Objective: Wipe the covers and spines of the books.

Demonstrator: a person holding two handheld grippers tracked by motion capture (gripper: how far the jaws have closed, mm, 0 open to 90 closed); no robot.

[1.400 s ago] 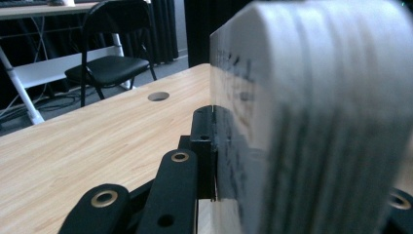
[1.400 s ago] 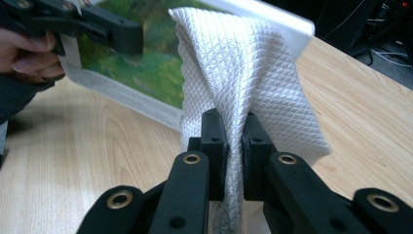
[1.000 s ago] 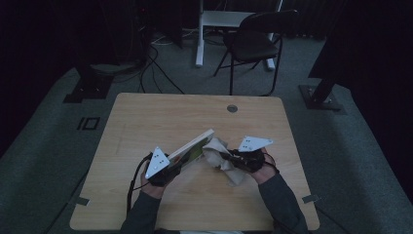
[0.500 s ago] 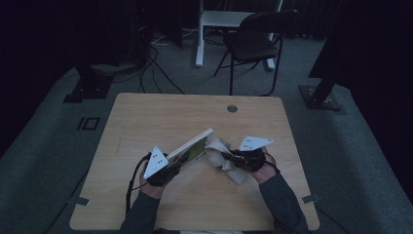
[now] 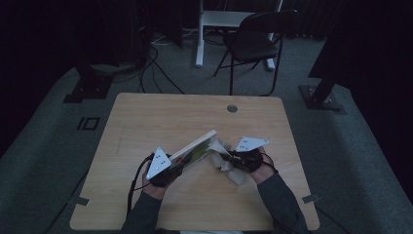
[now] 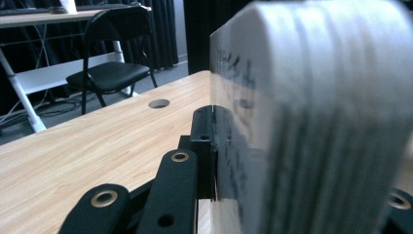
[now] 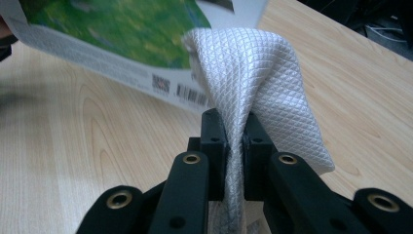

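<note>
One book [image 5: 195, 149] and one white cloth [image 5: 225, 161] are counted on the wooden table [image 5: 146, 122], together with two grippers, one in each hand. The book is held raised and tilted above the middle of the near half of the table, its lower end clamped in the left gripper [image 5: 176, 165] and its far end lifted toward the table's back edge. In the left gripper view the thick block of pages [image 6: 311, 112] is seen gripped between the black jaws, which are clenched on it. The cloth is pinched by the right gripper [image 5: 229, 158]; in the right gripper view the quilted white fabric [image 7: 253, 87] is seen squeezed tight between the two jaws and pressed against the green printed cover [image 7: 122, 29] of the book, just above a barcode [image 7: 190, 92]. The rest of the cloth is seen hanging below the gripper onto the tabletop. Both forearms are brought in from the near edge, the sleeves angled inward so that the two grippers are pointed toward each other, close together, with the book's end and the cloth between them. One round cable hole [image 5: 232, 108] is seen near the table's far edge, and one black chair [image 5: 253, 44] is placed on the floor beyond
</note>
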